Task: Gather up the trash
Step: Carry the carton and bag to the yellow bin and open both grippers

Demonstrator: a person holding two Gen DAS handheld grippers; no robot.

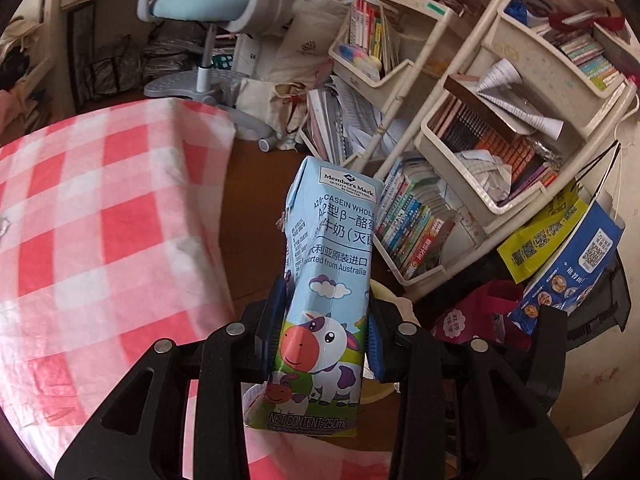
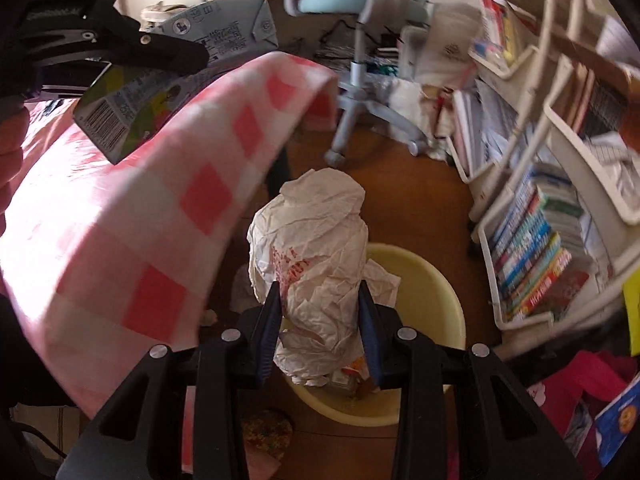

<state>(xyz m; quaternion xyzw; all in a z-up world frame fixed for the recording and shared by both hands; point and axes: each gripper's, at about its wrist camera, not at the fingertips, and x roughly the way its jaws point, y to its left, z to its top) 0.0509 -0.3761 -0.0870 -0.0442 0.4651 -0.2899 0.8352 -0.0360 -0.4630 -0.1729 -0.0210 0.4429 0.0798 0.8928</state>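
Item one: my left gripper [image 1: 328, 332], clamped on a milk carton [image 1: 326, 300] beside the checked tablecloth [image 1: 100, 208]. Item two: my right gripper [image 2: 320, 320], gripping crumpled paper [image 2: 316, 248] above the yellow bin [image 2: 432, 320].

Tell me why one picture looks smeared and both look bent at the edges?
Right wrist view: the pink checked tablecloth and white book shelves smear with motion blur, while the crumpled white paper wrapper stays crisp. Left wrist view: sharper; the light-blue milk carton reads clearly. Both: fisheye curving, dark rounded corners.
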